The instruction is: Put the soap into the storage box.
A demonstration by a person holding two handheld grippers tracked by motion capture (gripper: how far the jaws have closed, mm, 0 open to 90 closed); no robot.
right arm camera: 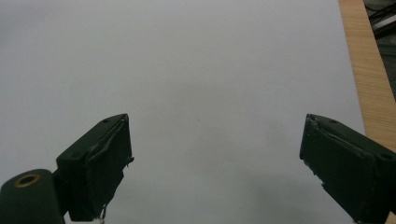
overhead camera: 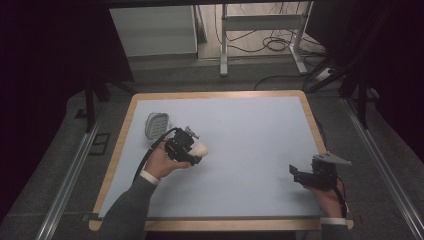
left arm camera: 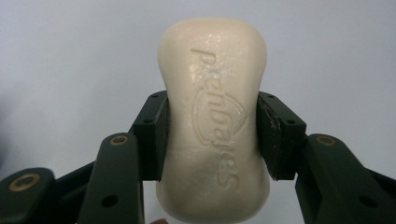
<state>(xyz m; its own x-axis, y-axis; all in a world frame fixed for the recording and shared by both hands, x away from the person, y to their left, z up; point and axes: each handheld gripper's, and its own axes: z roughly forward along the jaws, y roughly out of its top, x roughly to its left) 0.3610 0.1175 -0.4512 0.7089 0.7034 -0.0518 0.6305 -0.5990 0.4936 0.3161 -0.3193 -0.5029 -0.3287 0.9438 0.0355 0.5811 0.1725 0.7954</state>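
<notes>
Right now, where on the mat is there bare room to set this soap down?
Bare mat runs from the soap in the left claw across to the open right claw. Crowded only far-left, by the soap dish.

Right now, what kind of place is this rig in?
Probably a lab or data-recording workspace, not a home. A wood-edged table with a pale mat stands between dark curtains, with loose cables on the floor beyond and metal rails alongside.

A cream oval bar of soap (left arm camera: 213, 126) bears embossed lettering between the black jaws. The pale blue tabletop (overhead camera: 250, 135) has a light wooden rim.
</notes>
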